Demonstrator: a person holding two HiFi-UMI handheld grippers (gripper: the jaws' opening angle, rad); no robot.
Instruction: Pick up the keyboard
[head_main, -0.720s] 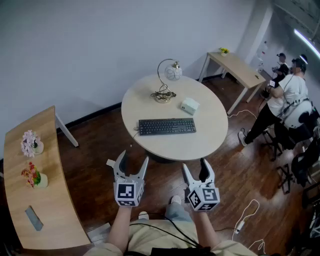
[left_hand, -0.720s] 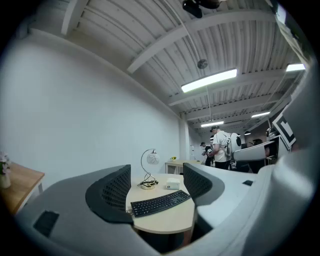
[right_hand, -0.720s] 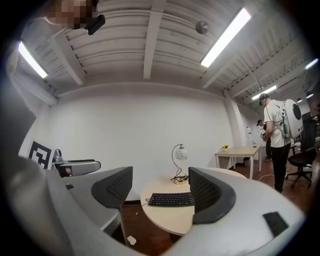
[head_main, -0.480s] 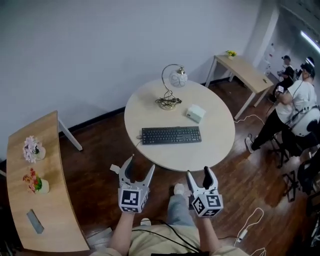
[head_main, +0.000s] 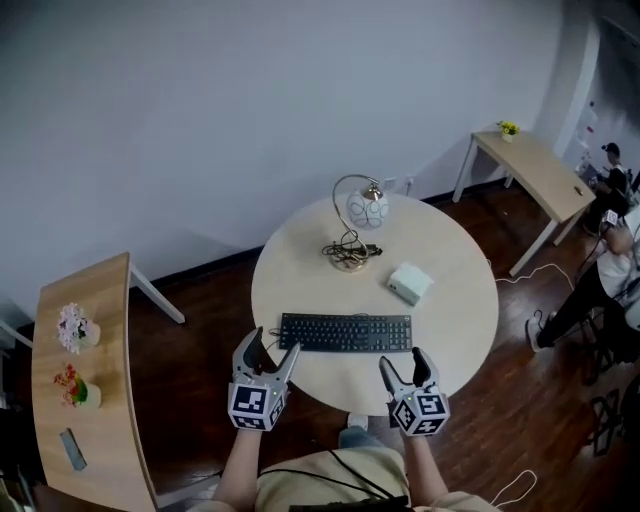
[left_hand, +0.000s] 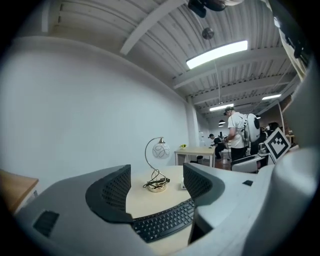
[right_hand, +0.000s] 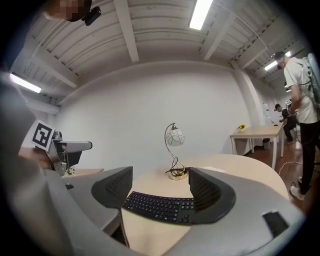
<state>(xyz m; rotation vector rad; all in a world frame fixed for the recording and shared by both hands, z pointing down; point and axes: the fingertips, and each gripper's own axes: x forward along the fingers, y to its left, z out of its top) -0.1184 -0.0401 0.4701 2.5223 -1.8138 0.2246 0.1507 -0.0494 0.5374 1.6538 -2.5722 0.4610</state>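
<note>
Left tongs (head_main: 270, 347) and right tongs (head_main: 403, 362) both stand spread with nothing pinched. From the head view you see them hover at the near edge of the round surface (head_main: 465, 320), one by each end of the keyboard (head_main: 346, 332). That keyboard lies flat close to the near edge, with only a narrow bare strip in front of it. Behind it, the lamp (head_main: 367, 208) and a small white box (head_main: 410, 283) sit apart from it, with bare wood between.

In the left gripper view, your spread pads (left_hand: 116, 190) frame the keyboard's left end without touching it, and the lamp stands farther back between them.

In the right gripper view, the pads (right_hand: 205, 189) frame the keyboard's right part, again clear of it. The surface's near edge shows just below the keys, and open wood stretches off to the right.
</note>
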